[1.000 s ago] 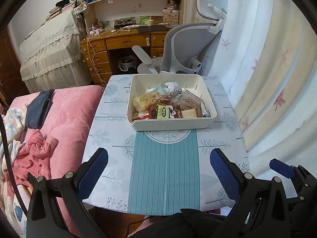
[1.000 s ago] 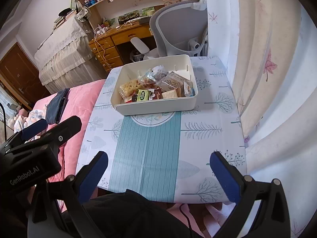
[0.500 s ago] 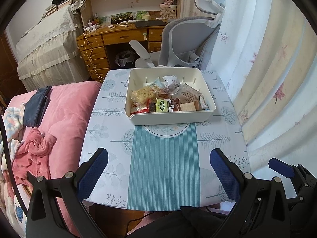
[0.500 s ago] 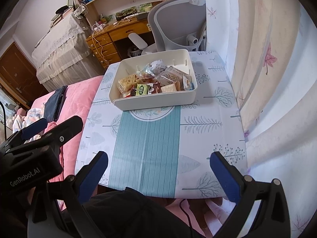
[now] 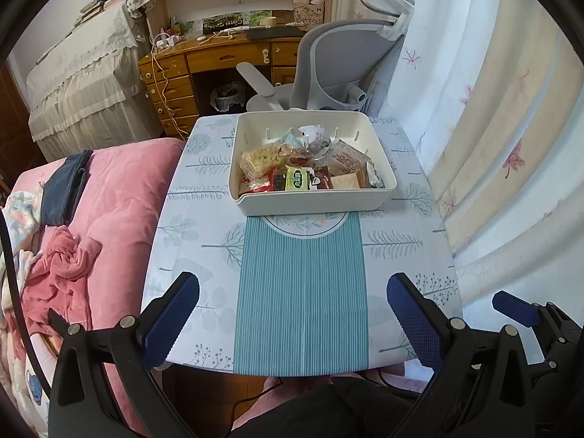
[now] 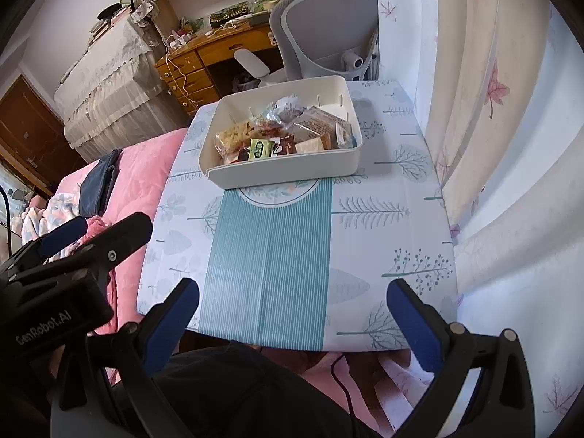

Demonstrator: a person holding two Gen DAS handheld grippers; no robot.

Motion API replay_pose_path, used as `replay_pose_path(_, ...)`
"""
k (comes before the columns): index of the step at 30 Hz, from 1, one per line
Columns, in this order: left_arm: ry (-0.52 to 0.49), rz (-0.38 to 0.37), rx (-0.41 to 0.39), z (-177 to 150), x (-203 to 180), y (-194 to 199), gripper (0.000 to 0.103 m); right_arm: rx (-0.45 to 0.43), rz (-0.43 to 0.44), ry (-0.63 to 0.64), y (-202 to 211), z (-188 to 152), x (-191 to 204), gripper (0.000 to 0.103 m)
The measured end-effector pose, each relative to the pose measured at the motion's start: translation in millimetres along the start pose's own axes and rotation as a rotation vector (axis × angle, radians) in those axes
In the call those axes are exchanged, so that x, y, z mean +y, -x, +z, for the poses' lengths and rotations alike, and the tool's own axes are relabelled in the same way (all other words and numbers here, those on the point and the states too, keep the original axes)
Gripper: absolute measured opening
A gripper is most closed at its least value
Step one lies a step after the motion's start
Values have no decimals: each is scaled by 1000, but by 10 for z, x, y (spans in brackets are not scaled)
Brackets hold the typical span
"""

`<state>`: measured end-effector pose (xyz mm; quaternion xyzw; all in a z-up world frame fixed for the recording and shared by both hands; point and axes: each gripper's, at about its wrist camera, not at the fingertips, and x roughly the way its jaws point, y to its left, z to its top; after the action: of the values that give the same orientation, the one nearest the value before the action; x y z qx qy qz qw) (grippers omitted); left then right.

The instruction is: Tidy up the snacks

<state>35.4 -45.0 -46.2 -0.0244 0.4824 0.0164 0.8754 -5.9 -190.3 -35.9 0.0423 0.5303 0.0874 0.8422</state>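
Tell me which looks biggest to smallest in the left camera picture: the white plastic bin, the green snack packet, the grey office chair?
1. Grey office chair. It stands farther back, so it is likely bigger than it looks.
2. White plastic bin.
3. Green snack packet, lying inside the bin, clearly smallest.

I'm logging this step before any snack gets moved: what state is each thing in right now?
Left gripper: open, empty.
Right gripper: open, empty.
Bin: open-topped, upright on the table, holding snacks.
Snacks: all wrapped, piled inside the bin.
Office chair: unoccupied, behind the table.
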Motion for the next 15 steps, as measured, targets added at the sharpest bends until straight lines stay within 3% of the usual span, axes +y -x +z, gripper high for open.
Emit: replay_pose_path(15,-4,0,17,-86,3,7,102,29,5,-10,-50,-63,-41,103)
